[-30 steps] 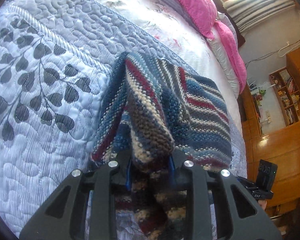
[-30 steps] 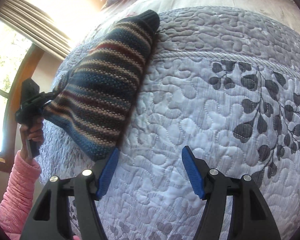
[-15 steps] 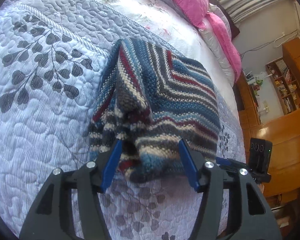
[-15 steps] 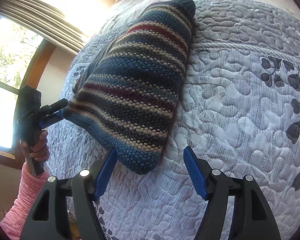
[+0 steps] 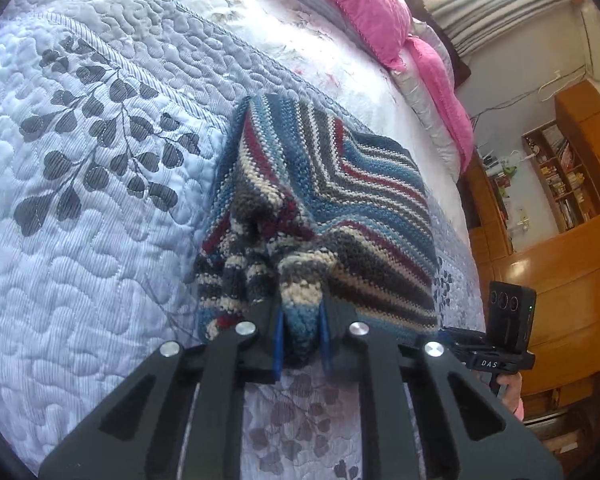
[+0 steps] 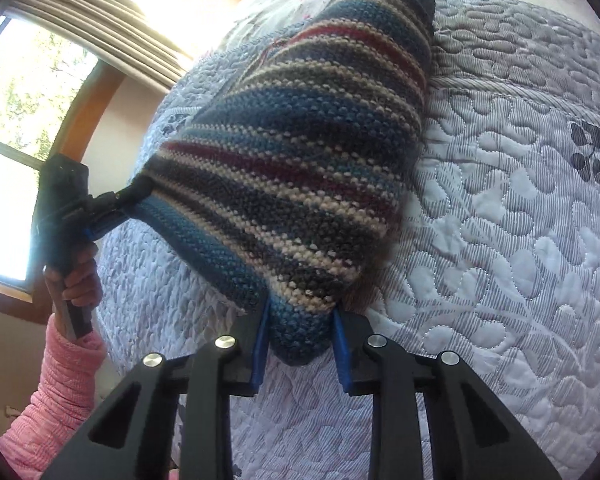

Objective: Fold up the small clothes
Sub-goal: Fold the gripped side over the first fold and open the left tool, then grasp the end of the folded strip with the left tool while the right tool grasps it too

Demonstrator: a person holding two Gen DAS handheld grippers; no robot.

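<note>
One quilted bedspread (image 5: 80, 240), pink pillows (image 5: 364, 12)

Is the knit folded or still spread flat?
Folded, not flat: the knit is doubled over with layers bunched, a corner pinched in each gripper, left and right.

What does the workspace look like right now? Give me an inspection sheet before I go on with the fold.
Surface: quilted bedspread with a grey leaf print, on a bed.
Job's things: one striped knitted garment, bunched, lying partly on the bedspread, held at two near corners.
Clutter: nothing seen on the bedspread near the garment.
Grippers: left gripper shut on one corner; right gripper shut on another.
Cables: a thin wire runs along the far wall; none on the bed.
Surroundings: pink pillows at the head of the bed, wooden bookshelf, window with curtain.
</note>
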